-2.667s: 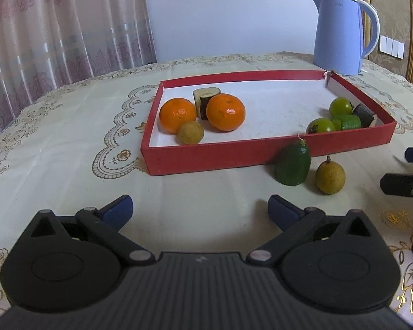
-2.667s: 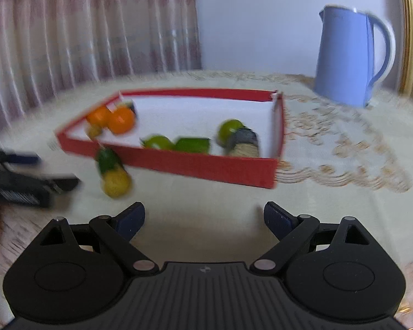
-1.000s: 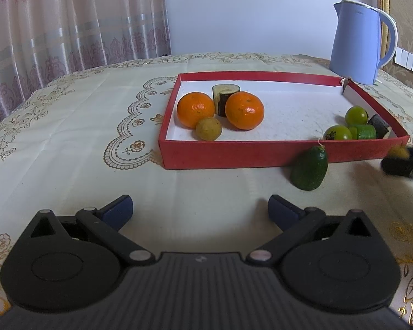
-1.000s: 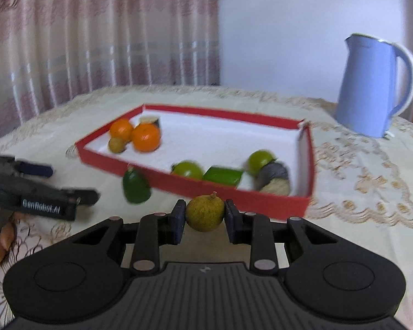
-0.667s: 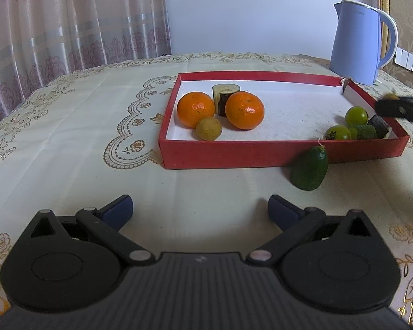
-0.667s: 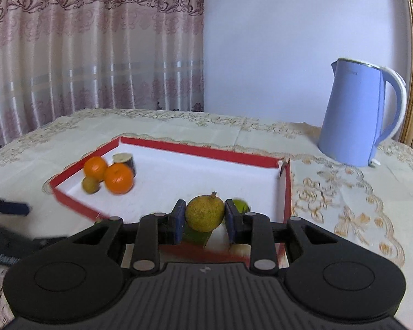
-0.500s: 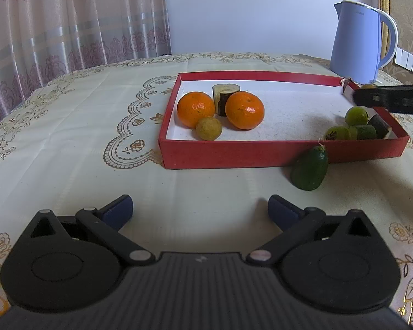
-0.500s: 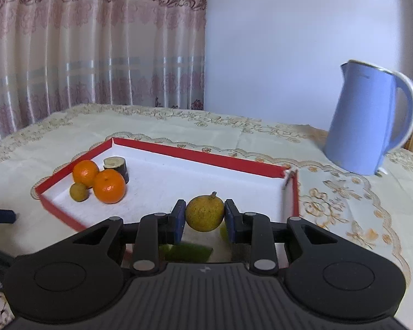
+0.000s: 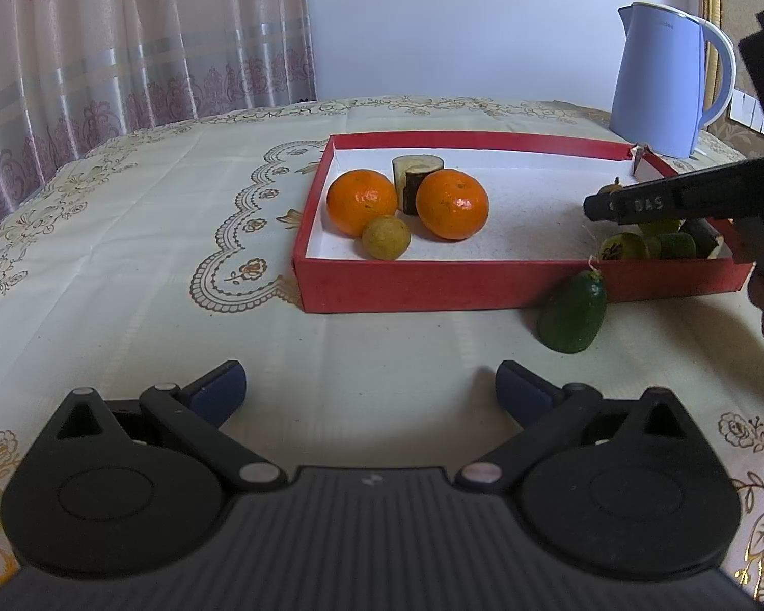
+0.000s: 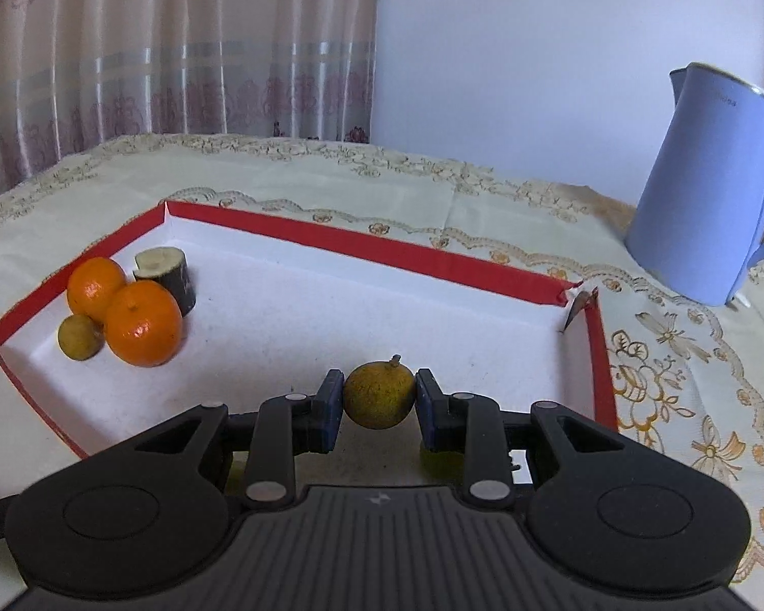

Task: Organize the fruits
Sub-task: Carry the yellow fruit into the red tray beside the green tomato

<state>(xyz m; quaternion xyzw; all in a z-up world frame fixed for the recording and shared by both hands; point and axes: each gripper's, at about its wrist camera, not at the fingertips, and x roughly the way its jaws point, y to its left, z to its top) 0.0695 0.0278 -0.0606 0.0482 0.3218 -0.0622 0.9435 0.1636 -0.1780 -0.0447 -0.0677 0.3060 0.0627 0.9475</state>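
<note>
My right gripper [image 10: 379, 397] is shut on a small yellow-brown fruit [image 10: 379, 395] and holds it above the right part of the red tray [image 10: 377, 250]; it also shows in the left wrist view [image 9: 606, 203]. In the tray's left corner lie two oranges [image 9: 452, 203], a similar yellow-brown fruit [image 9: 386, 238] and a dark cut piece [image 9: 415, 173]. Green fruits [image 9: 657, 244] lie at the tray's right end. A dark green fruit [image 9: 573, 318] lies on the tablecloth outside the tray's front wall. My left gripper [image 9: 369, 392] is open and empty, low over the cloth in front of the tray.
A light blue kettle [image 9: 662, 76] stands behind the tray's far right corner and also shows in the right wrist view [image 10: 713, 193]. The embroidered cream tablecloth [image 9: 127, 254] covers the table. A curtain [image 10: 153, 51] hangs behind.
My right gripper closed on the yellow-brown fruit that lay beside the dark green one, lifted it and carried it leftwards over the tray. My left gripper stayed open and still.
</note>
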